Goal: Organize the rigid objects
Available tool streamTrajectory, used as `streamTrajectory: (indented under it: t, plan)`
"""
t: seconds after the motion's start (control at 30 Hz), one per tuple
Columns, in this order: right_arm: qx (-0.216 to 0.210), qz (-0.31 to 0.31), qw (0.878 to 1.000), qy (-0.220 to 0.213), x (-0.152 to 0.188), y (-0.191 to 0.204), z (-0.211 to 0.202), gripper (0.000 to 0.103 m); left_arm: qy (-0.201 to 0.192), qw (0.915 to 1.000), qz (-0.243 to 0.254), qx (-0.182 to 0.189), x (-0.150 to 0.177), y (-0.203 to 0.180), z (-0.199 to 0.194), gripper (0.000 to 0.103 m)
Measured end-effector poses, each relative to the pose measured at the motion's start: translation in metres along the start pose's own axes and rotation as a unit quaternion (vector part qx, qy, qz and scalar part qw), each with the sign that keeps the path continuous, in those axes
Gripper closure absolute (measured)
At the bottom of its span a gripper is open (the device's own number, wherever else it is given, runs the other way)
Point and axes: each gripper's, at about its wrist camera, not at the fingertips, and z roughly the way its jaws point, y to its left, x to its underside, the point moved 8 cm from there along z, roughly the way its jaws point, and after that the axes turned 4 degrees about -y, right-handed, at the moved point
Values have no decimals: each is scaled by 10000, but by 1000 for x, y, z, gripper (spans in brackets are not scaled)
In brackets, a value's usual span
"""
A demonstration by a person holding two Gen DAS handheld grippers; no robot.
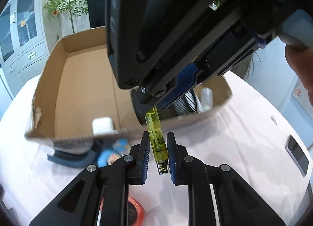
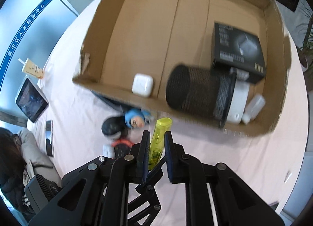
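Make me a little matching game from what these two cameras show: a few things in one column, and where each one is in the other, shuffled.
Things:
1. yellow lighter
2. white earbud case
3. black mesh cup
4. tablet

Places:
a. lying on its side in the cardboard box
b. flat on the pink tablecloth, outside the box
c. gripped from both ends by the two sets of jaws, above the table
d. in the box, against its near wall

Pairs: 1-c, 2-d, 3-a, 4-b
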Motion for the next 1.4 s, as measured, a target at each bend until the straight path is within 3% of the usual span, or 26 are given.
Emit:
streamTrajectory:
  t: [0.23,0.43,0.67,0.87,1.0,1.03,1.07,1.1,1.23,1.33,1.4]
  plan:
    - [-120,-54,9999,-80,-50,3,11,91,44,9999,39,-156,-39,53,51,89]
    - [-99,-45,9999,58,-83,0,44,91,241,9995,-97,-166,-42,89,97,89]
    - [-5,-125,9997,223,-89,1,71,91,349,9985,-395,-169,-33,101,117,89]
    - [50,-308,9995,55,-86,10,54,84,278,9974,-571,-328,-40,98,89,84]
    - [120,-538,9983,-162,-75,24,24,78,334,9976,-555,-259,-36,92,61,69]
    - [108,-582,9981,-198,-73,27,20,65,341,9975,-567,-230,-31,89,54,58]
    - [108,-692,9971,-293,-67,33,12,45,370,9974,-587,-189,-27,87,47,53]
    - [156,-774,9962,-365,-63,34,7,36,377,9971,-655,-109,-19,86,38,49]
    - [127,-936,9951,-279,-33,33,1,36,547,9952,-812,-9,19,89,15,44]
    - [73,-987,9951,-9,-4,27,10,36,627,9938,-912,114,54,87,0,37]
    - [93,-1042,9942,234,19,19,20,36,772,9936,-829,-2,77,87,-1,36]
